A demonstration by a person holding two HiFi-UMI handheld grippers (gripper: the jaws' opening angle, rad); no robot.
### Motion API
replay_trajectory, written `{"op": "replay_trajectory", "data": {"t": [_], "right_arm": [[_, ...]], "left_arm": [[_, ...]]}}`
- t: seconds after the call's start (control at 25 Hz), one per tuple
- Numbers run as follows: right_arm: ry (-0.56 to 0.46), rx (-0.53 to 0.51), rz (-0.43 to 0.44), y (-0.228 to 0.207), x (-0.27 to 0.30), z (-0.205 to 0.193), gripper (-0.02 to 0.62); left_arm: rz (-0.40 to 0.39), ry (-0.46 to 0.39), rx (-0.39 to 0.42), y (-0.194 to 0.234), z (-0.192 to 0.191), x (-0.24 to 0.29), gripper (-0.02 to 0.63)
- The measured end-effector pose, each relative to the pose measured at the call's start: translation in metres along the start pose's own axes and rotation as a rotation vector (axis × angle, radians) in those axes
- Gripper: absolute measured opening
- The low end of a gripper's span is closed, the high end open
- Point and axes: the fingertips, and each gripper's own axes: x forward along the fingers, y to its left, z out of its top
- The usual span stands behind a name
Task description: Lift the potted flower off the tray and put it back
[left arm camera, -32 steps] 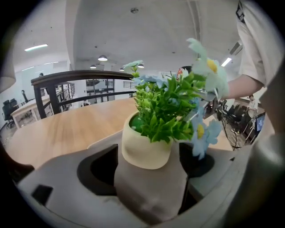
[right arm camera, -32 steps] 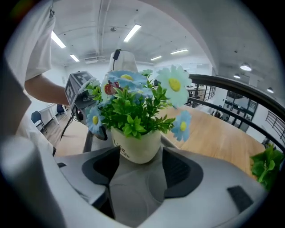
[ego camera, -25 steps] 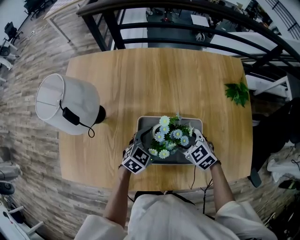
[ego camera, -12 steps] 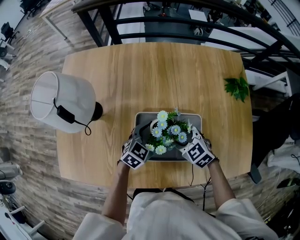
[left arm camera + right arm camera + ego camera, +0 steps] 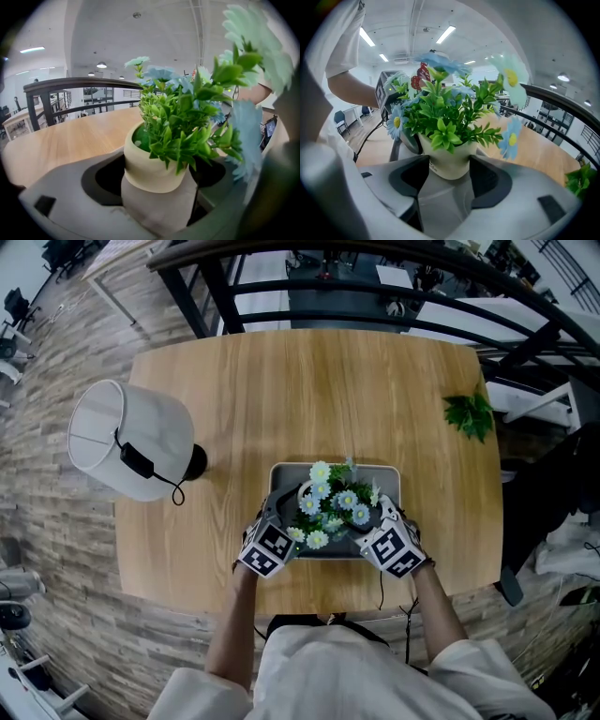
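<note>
Left gripper (image 5: 279, 514): jaws pinch the potted flower (image 5: 334, 505) from its left, taking half the load.
Tray (image 5: 386, 474): bears the potted flower on its near half; apparently not yet lifted.
Right gripper (image 5: 379, 517): jaws have just been closing and now pinch the right side, for a level lift.

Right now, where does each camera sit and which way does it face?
Head view: on the person's head, steeply down at table, tray, potted flower; forearms, left gripper, right gripper show.
Left gripper view: on that gripper, along its jaws around the pot.
Right gripper view: likewise; its jaws, just closing, touch the pot; sleeve at left.
Shared: the pot, from either side.
</note>
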Motion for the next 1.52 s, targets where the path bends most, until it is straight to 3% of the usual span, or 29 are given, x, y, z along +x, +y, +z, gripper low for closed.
{"op": "replay_trajectory", "data": {"t": [0.68,1.52], "right_arm": [[-0.028,0.024,-0.026,0.025,-0.061,0.008,0.278],[-0.151,-0.008,-0.047,0.078,-0.180,0.044,0.278]], "left_arm": [[-0.009,-0.026,0.010,-0.050,0.033,-0.027,0.448],[0.020,-0.137,-0.015,-0.139,0.104,-0.102,0.446]]}}
